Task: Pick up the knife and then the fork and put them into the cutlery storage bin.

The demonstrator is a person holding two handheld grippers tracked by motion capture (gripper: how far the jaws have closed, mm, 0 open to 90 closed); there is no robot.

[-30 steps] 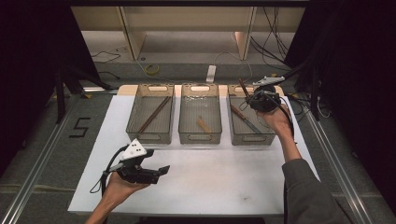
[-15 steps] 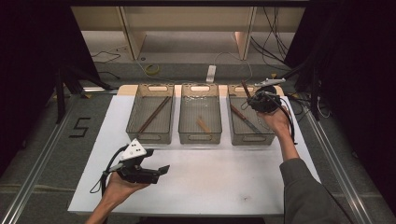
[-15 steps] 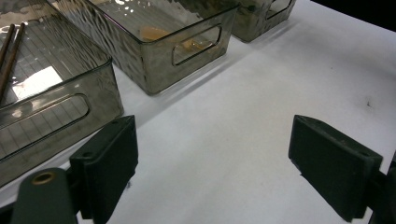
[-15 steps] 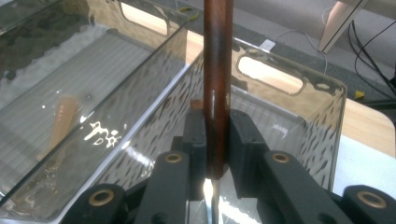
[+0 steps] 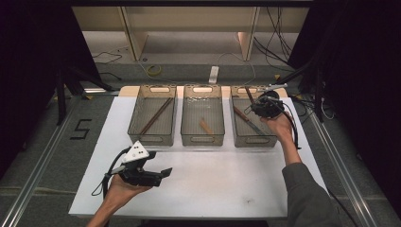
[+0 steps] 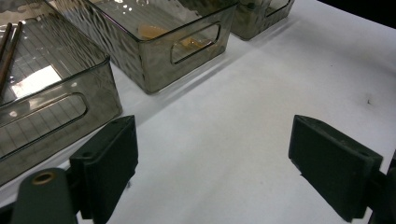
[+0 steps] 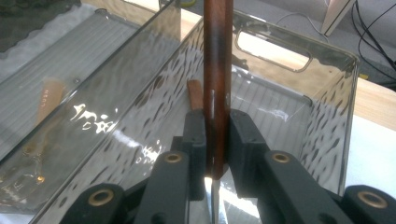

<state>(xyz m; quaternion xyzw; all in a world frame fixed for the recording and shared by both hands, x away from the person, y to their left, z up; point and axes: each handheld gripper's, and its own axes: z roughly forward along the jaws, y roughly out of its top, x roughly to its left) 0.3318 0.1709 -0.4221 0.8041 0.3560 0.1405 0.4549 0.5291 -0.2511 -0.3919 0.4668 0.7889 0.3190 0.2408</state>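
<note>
Left to right, three clear bins sat in a row on the white table point(image 5: 203, 189); the left bin point(image 5: 152, 138) held two long brown chopsticks point(image 5: 155, 116) laid slantwise; the middle bin point(image 5: 202, 138) held a short tan wooden piece point(image 5: 205, 126); the right bin point(image 5: 242, 137) held a brown-handled knife point(image 5: 244, 116). Near the table's front edge, the left gripper point(image 5: 163, 174) hovered with jaws wide apart and nothing between them; the right gripper point(image 7: 216, 144) was clamped on another brown-handled knife point(image 7: 216, 84) above the right bin.
</note>
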